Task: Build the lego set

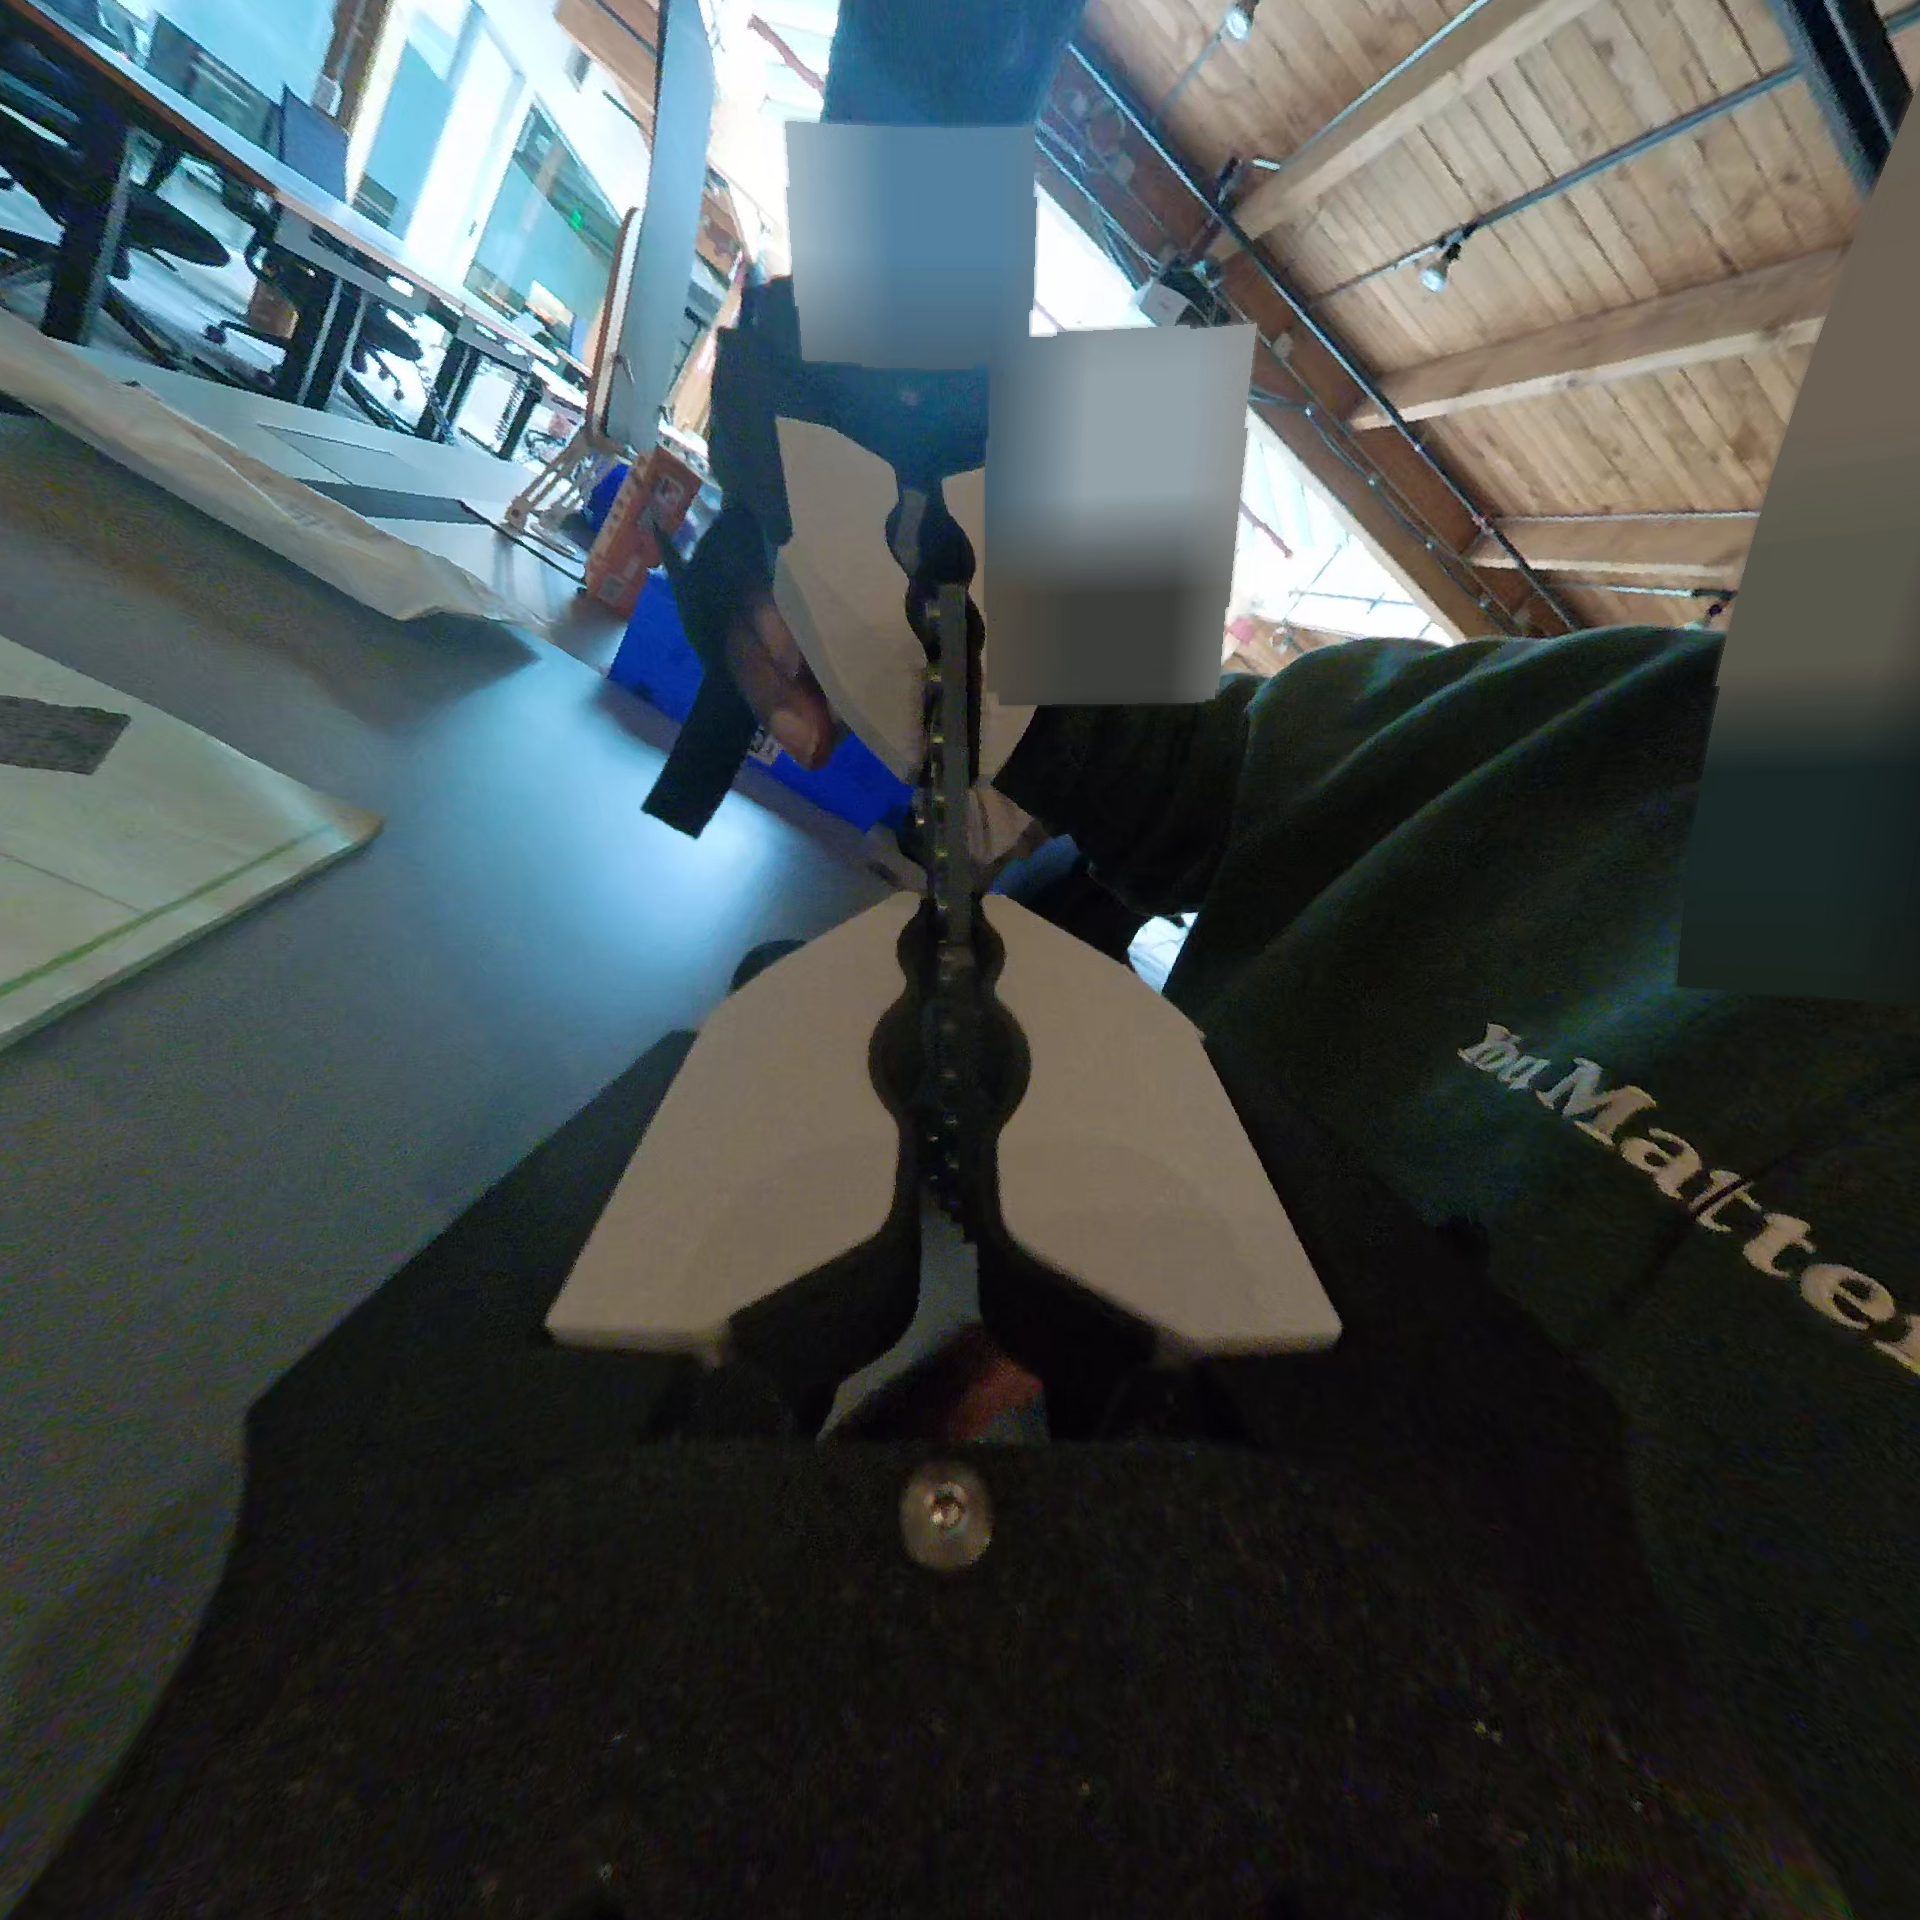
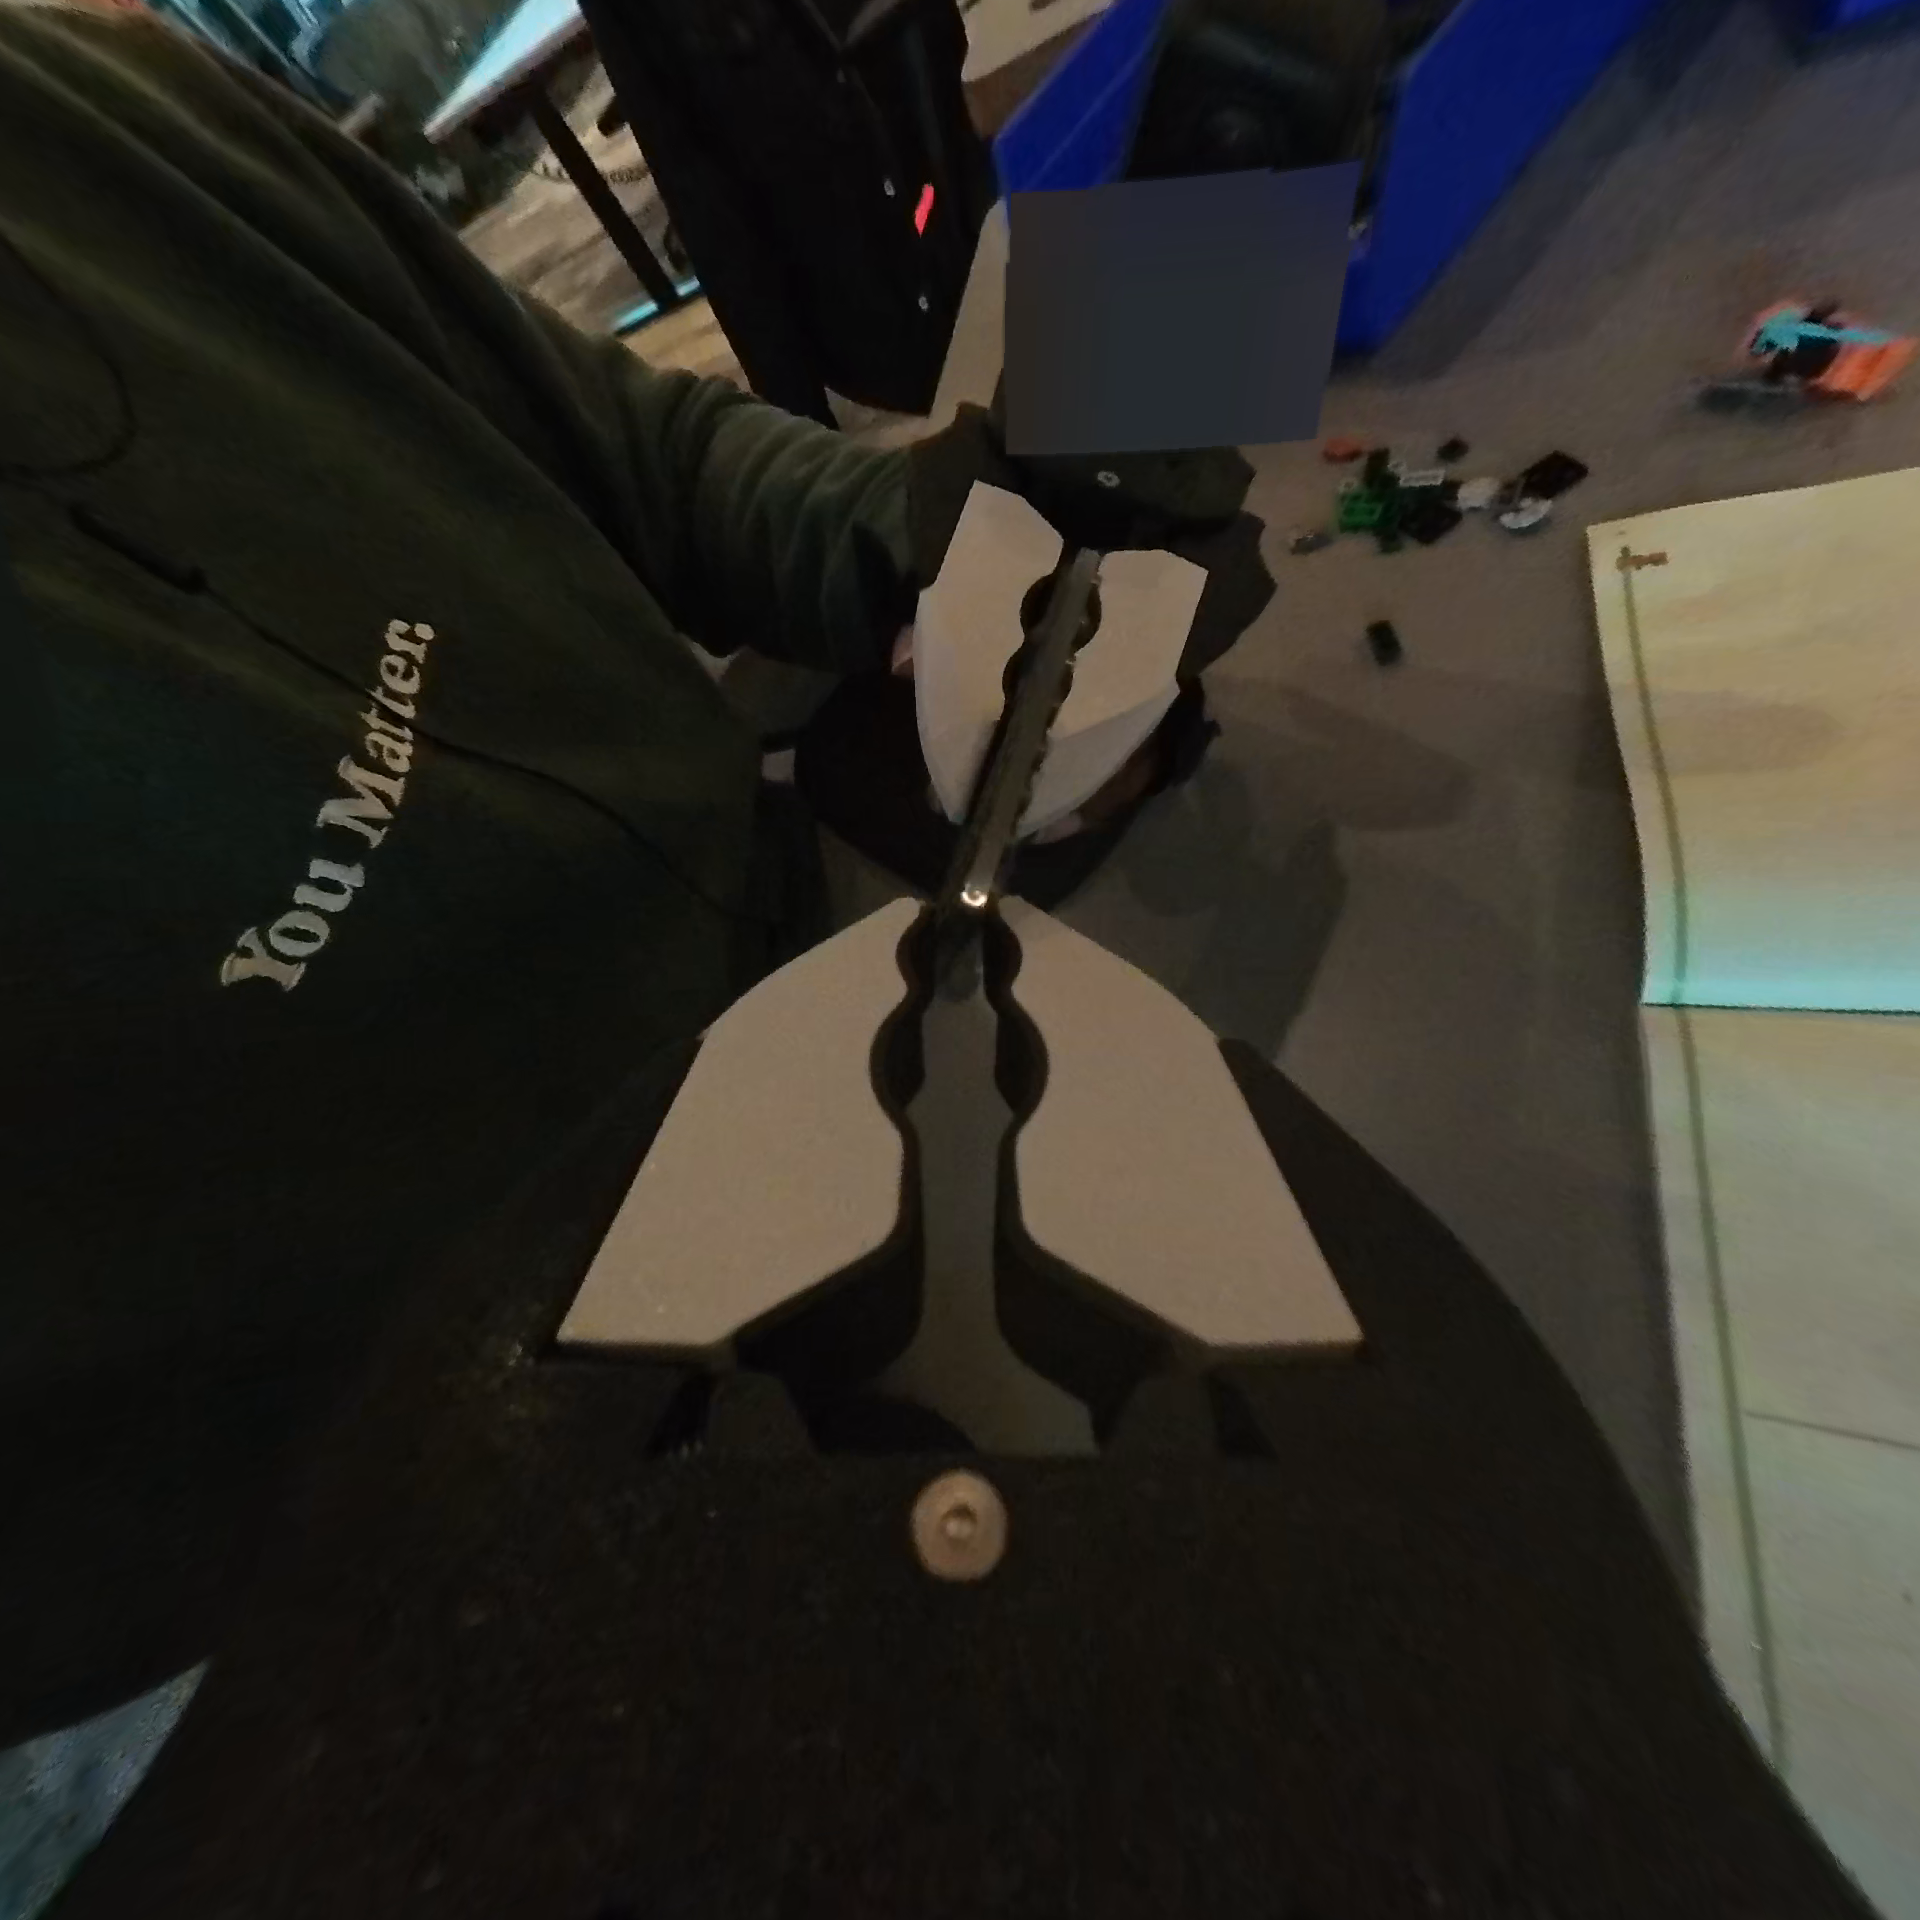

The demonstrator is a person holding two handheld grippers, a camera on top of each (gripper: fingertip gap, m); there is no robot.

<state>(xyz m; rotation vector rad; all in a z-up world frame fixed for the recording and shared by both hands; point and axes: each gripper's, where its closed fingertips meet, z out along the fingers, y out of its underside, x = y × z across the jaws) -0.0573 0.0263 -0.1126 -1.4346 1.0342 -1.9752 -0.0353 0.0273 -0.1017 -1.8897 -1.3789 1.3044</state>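
The table (image 2: 1455, 727) is spreading grey under everything, with a pale board (image 2: 1766, 779) lying on it at the right and blue bins (image 2: 1455, 156) standing at the far edge. Above it the two grippers are facing each other tip to tip, both pinching one long, thin dark plate (image 1: 951, 748) edge-on between them. The left gripper (image 1: 951, 925) is clamping down on the near end, fingers nearly touching; the right gripper (image 2: 966, 914) is gripping the opposite end just as tightly. Loose lego pieces (image 2: 1423, 499) are lying well apart on the table, a small orange-and-teal build (image 2: 1818, 358) beyond them. Judging by this, the plate is being handed over or re-gripped: one side should be holding firm and level while the other is easing off slowly, avoiding twisting.
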